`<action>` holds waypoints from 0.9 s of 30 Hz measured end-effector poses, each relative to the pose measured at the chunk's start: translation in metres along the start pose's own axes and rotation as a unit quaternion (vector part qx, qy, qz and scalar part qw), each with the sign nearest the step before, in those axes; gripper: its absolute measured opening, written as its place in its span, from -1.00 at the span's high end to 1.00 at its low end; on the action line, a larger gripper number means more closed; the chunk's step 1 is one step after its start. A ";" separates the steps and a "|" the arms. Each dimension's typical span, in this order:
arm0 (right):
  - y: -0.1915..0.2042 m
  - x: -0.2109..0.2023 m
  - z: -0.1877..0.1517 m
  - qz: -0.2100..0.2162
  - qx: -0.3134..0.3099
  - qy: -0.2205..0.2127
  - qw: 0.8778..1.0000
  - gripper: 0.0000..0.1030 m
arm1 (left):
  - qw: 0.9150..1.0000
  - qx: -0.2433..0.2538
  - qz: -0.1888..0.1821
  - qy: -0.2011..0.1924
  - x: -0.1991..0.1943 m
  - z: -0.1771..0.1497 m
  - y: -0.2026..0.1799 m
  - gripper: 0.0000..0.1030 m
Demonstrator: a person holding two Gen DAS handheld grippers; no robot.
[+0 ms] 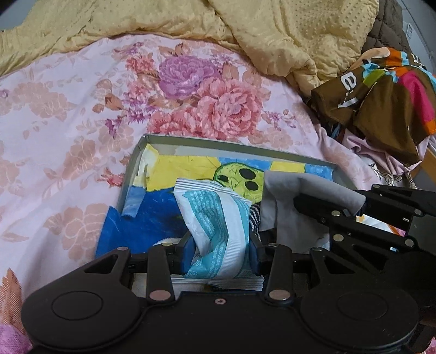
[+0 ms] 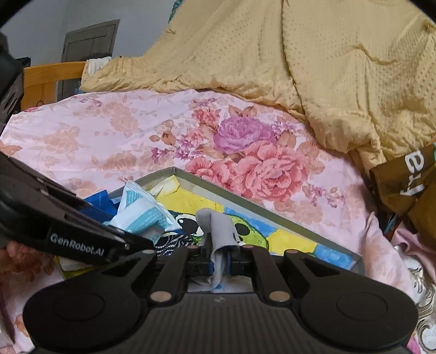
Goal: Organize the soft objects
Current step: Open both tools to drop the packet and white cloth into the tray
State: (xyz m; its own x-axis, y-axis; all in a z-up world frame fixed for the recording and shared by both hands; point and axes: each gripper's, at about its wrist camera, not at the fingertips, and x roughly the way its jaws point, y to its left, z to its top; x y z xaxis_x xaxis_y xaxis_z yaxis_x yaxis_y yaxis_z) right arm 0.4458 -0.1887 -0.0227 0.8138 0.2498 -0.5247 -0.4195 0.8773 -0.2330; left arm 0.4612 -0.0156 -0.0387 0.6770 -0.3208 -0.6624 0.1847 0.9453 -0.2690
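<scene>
Pinching a crinkly white and blue packet (image 1: 218,228), the left gripper (image 1: 220,253) holds it over a flat gray box (image 1: 231,144) that sits on the flowery pink bed sheet (image 1: 68,109). Its blue pads press on the packet from both sides. The left wrist view shows the box floor best: a blue and yellow picture with a green face (image 1: 242,179) that has black spots. Only this view shows most of the bright striped cloth (image 1: 389,89) heaped at the right, with a brown quilted thing (image 1: 387,24) behind it.

To the right, the right gripper (image 2: 221,261) pinches a small gray cloth (image 2: 218,231) over the same box (image 2: 245,196). Its jaws are almost pressed together, with just the thin cloth between them. In the left wrist view this gray cloth (image 1: 313,188) drapes over the right gripper's black finger.

Only the right wrist view shows a wooden bed frame (image 2: 46,81) and a gray door (image 2: 90,38) far back on the left. Both views show the big yellow blanket (image 2: 327,68) bunched up behind the sheet.
</scene>
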 end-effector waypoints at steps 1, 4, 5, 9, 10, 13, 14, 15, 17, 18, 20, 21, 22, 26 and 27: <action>0.001 0.000 0.000 0.001 0.000 0.001 1.000 0.78 | 1.000 -0.001 0.000 0.002 0.001 -0.001 0.000 0.19; 0.003 -0.001 0.000 -0.001 -0.003 0.004 1.000 0.60 | 1.000 -0.002 0.001 0.005 0.002 -0.003 -0.001 0.18; 0.003 -0.001 0.000 -0.001 -0.003 0.005 1.000 0.57 | 1.000 -0.002 0.003 0.004 0.002 -0.004 -0.001 0.17; 0.003 -0.002 0.000 -0.003 0.003 0.002 1.000 0.46 | 1.000 -0.007 0.006 0.003 0.000 -0.004 -0.001 0.06; 0.002 -0.003 0.000 -0.004 0.005 0.000 1.000 0.40 | 1.000 -0.008 0.007 0.002 -0.001 -0.004 0.000 0.01; -0.003 -0.008 -0.001 -0.007 0.016 -0.007 1.000 0.10 | 1.000 -0.011 0.015 0.001 -0.004 -0.005 0.003 -0.15; -0.004 -0.011 -0.001 -0.007 0.019 -0.010 1.000 -0.03 | 1.000 -0.013 0.017 0.000 -0.006 -0.005 0.005 -0.18; -0.006 -0.014 -0.001 -0.007 0.021 -0.013 1.000 -0.07 | 1.000 -0.014 0.018 -0.002 -0.009 -0.005 0.006 -0.26; -0.008 -0.021 0.000 -0.009 0.023 -0.017 1.000 -0.19 | 1.000 -0.018 0.020 -0.008 -0.015 -0.006 0.007 -0.38; -0.009 -0.025 0.001 -0.010 0.024 -0.020 0.999 -0.23 | 1.000 -0.019 0.022 -0.012 -0.018 -0.007 0.008 -0.43; -0.010 -0.034 0.002 -0.011 0.028 -0.025 0.999 -0.37 | 0.999 -0.022 0.023 -0.017 -0.025 -0.007 0.007 -0.49; -0.010 -0.039 0.003 -0.011 0.029 -0.028 0.999 -0.39 | 0.999 -0.022 0.024 -0.020 -0.030 -0.007 0.007 -0.57; -0.010 -0.044 0.003 -0.012 0.030 -0.031 0.999 -0.44 | 0.999 -0.022 0.025 -0.025 -0.035 -0.008 0.006 -0.65; -0.012 -0.071 0.004 -0.017 0.046 -0.049 0.998 -0.63 | 0.998 -0.015 0.032 -0.046 -0.060 -0.011 0.000 -0.75; -0.013 -0.079 0.003 -0.019 0.052 -0.054 0.997 -0.64 | 0.998 -0.015 0.033 -0.052 -0.066 -0.012 -0.002 -0.79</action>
State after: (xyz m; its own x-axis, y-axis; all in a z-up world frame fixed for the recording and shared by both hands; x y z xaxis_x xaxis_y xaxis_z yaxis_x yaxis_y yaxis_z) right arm 0.3881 -0.2183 0.0243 0.8695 0.2529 -0.4242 -0.3476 0.9236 -0.1619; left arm 0.4078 0.0029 -0.0026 0.7575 -0.2487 -0.6036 0.1177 0.9615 -0.2484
